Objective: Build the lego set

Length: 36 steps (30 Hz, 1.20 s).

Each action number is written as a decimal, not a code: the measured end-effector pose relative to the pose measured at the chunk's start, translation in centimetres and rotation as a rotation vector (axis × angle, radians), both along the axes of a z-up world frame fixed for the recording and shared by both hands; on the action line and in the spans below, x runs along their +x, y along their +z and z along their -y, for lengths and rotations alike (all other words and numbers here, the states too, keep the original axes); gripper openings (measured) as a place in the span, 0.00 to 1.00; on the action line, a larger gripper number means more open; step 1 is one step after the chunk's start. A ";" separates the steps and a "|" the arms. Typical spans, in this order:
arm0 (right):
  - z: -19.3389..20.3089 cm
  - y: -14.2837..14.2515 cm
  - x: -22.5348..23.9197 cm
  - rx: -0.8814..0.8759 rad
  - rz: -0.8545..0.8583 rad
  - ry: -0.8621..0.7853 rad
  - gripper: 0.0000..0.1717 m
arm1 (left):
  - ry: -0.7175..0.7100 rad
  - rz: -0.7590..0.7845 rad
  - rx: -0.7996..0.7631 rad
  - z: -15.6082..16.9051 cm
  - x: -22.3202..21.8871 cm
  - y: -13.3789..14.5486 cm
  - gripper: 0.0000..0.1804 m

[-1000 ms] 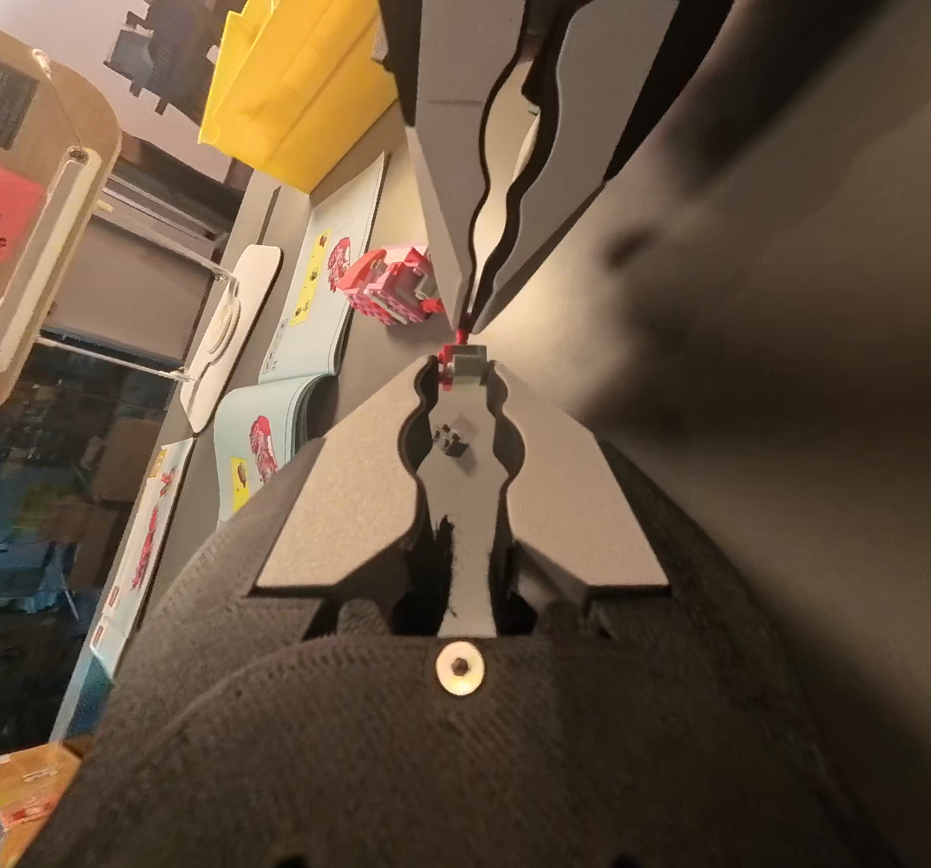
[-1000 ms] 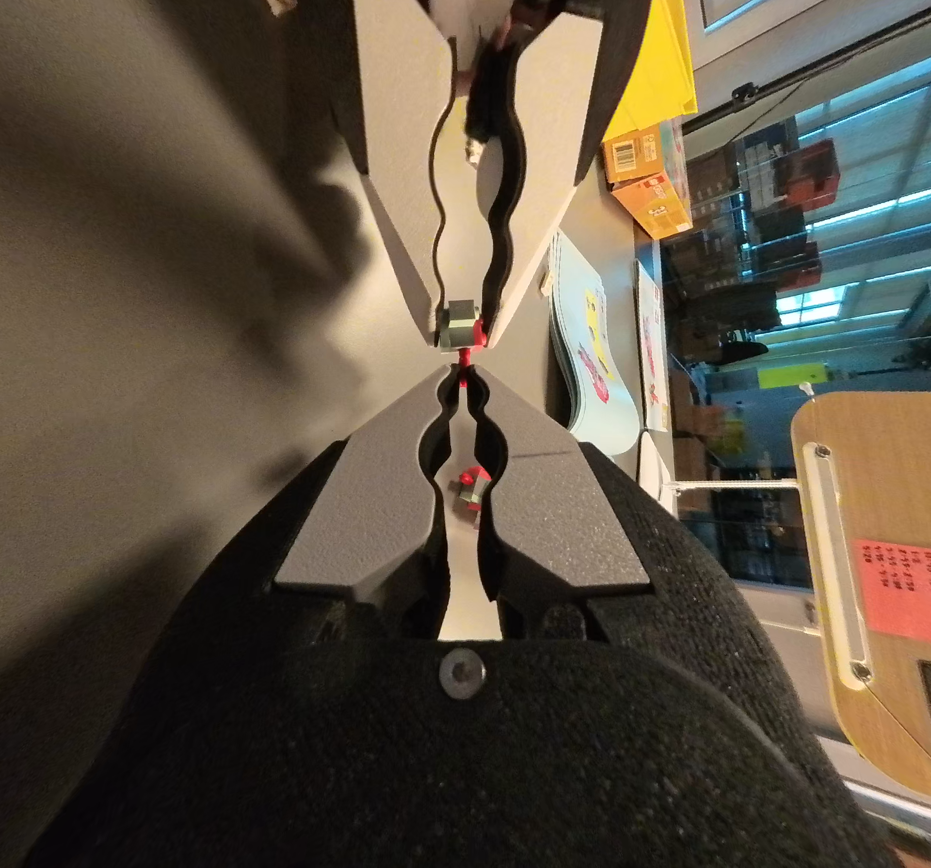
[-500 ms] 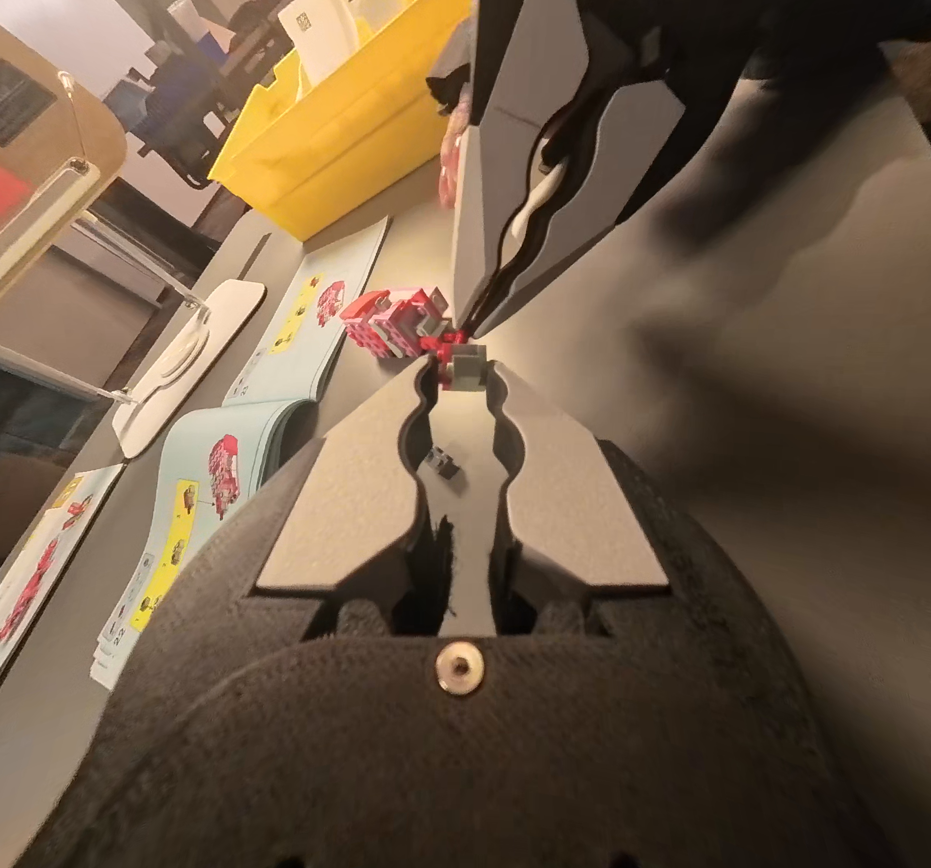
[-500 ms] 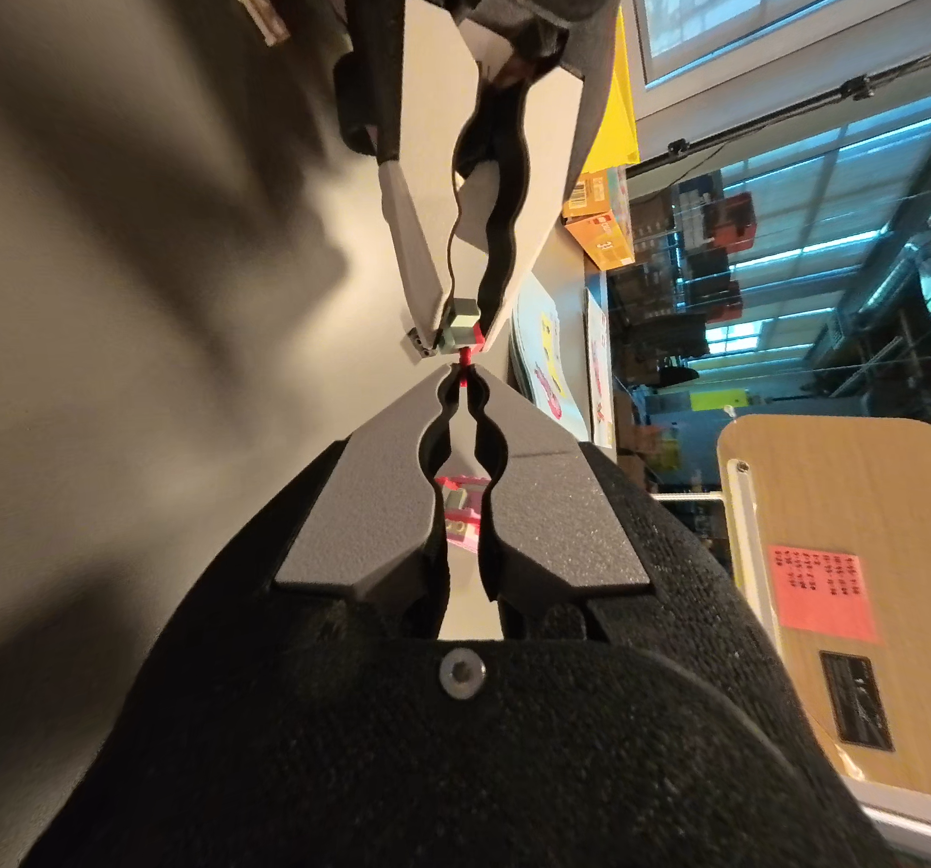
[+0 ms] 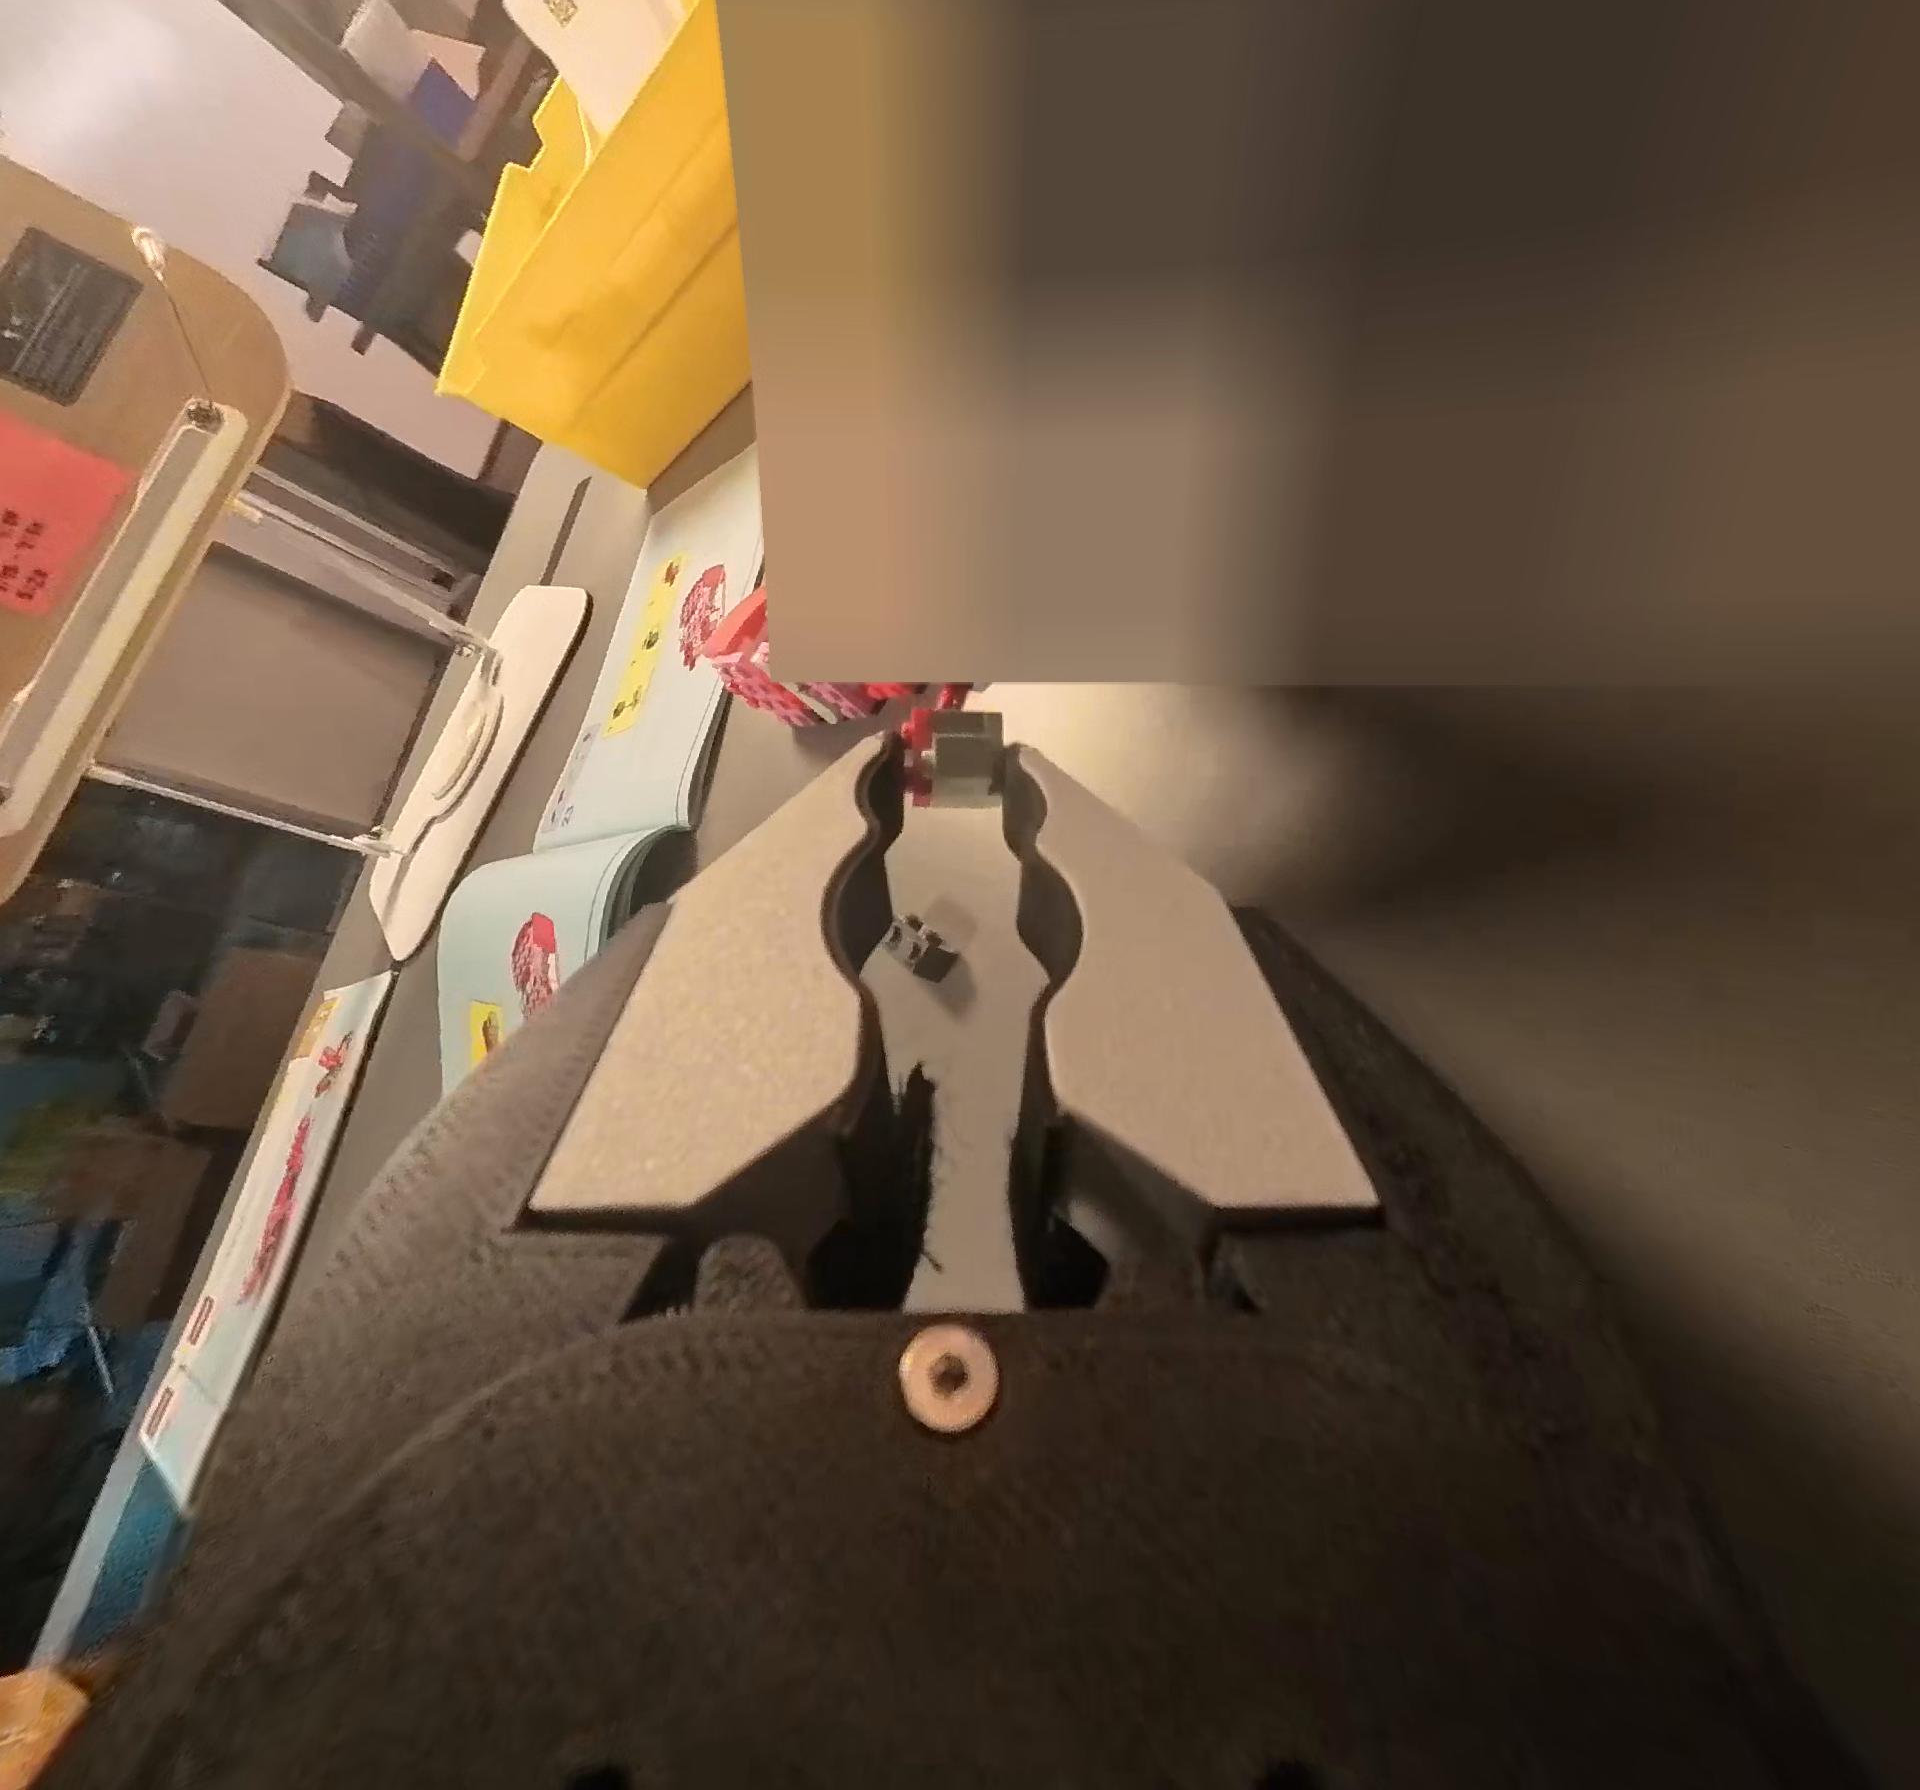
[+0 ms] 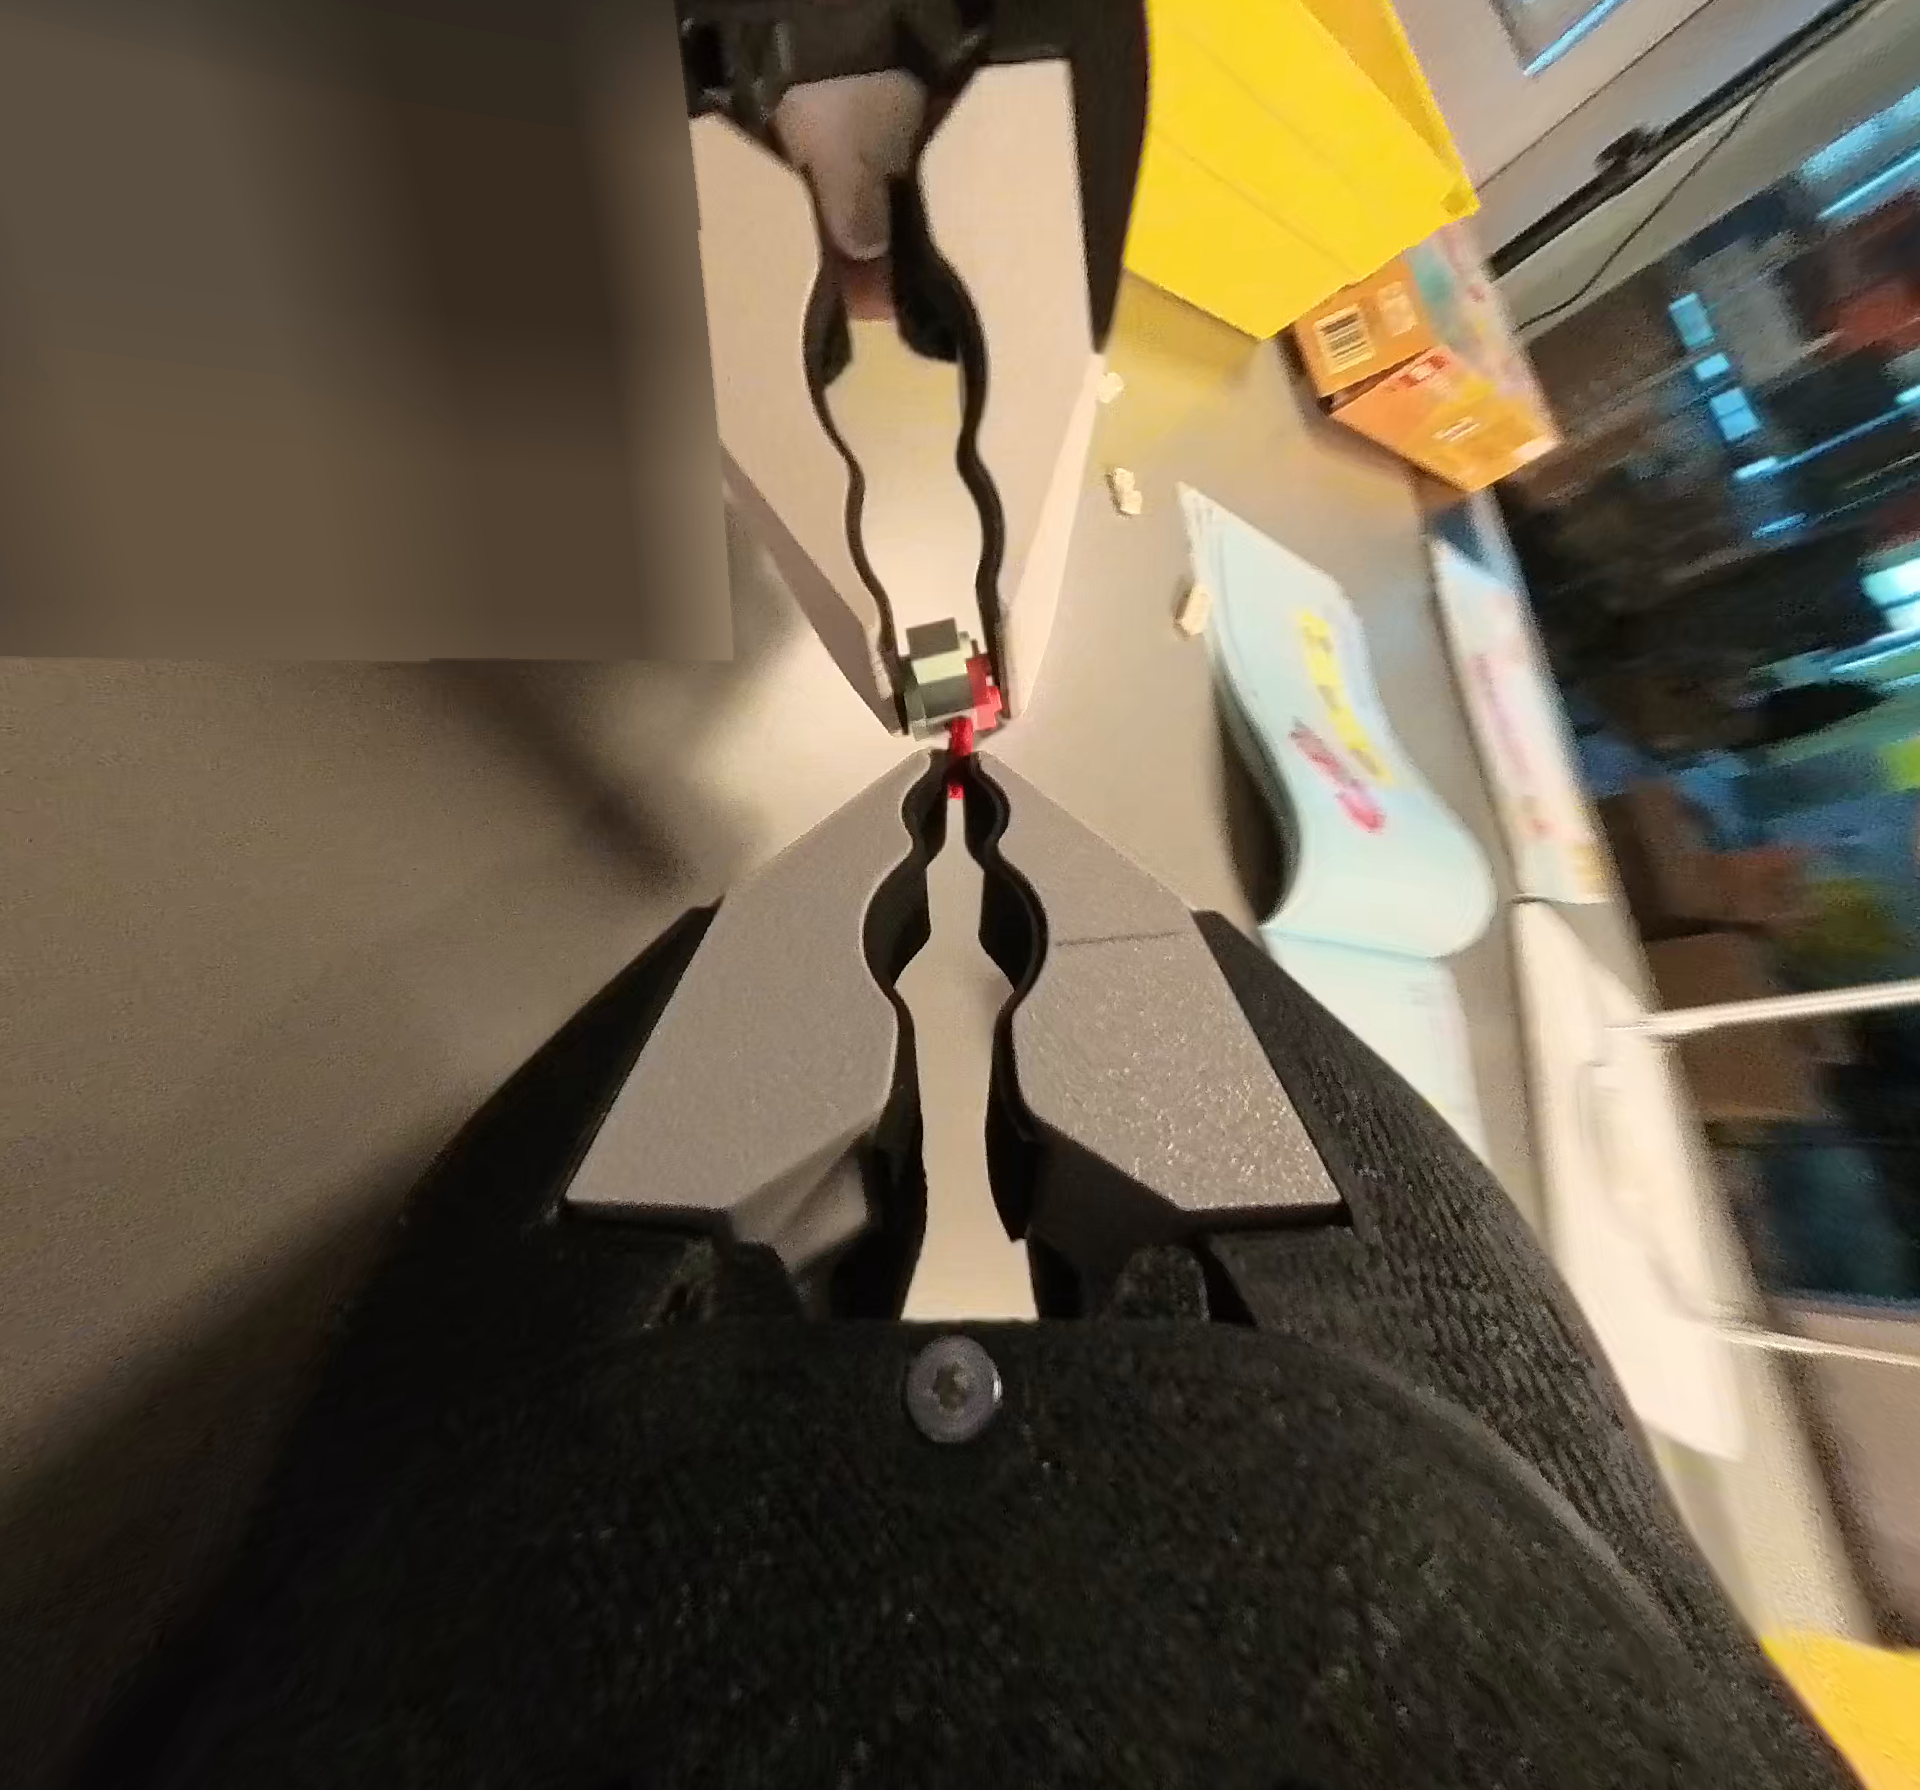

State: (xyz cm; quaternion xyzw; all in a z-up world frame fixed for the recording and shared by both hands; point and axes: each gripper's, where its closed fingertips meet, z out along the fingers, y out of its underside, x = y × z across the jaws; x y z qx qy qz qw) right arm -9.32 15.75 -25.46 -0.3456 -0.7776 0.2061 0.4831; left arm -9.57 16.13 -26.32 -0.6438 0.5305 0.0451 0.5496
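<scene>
My left gripper (image 5: 951, 758) is shut on a small grey and red brick piece (image 5: 964, 766), held above the grey table. My right gripper (image 6: 956, 772) is shut on a thin red peg (image 6: 958, 776), and the peg's far end meets that brick piece (image 6: 940, 680). The two grippers stand tip to tip; the left gripper (image 6: 948, 696) faces me in the right wrist view. In the left wrist view a blurred patch hides the right gripper. A small dark grey brick (image 5: 923, 945) lies on the table under my left fingers. A pink and red brick model (image 5: 764, 686) sits just beyond.
Open light-blue instruction booklets (image 5: 634, 732) (image 6: 1340, 753) lie on the table. Around them are a yellow bin (image 5: 613, 286), a white board on a clear stand (image 5: 478, 753), orange boxes (image 6: 1423, 369) and small loose pale bricks (image 6: 1127, 493). The grippers are tip to tip, or close to it.
Both grippers have kept their hold and stayed tip to tip while tilting together. The little brick model that showed between my right fingers is out of that gap now.
</scene>
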 end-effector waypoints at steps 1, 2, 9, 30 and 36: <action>0.0 0.0 0.0 -0.049 0.000 0.005 0.00 | -0.001 -0.006 0.006 0.0 0.0 0.0 0.10; 0.1 0.1 0.1 -0.100 -0.002 0.014 0.00 | -0.005 -0.006 0.014 0.1 0.1 0.1 0.10; 0.5 1.2 0.2 -0.326 -0.034 0.041 0.00 | -0.034 0.063 0.038 0.3 0.4 1.2 0.10; -0.1 0.7 0.0 0.230 -0.039 -0.006 0.00 | -0.032 0.063 0.017 0.3 0.3 0.8 0.10; 0.0 1.3 -0.3 0.451 -0.086 -0.018 0.00 | -0.045 0.149 -0.011 0.4 0.2 1.5 0.10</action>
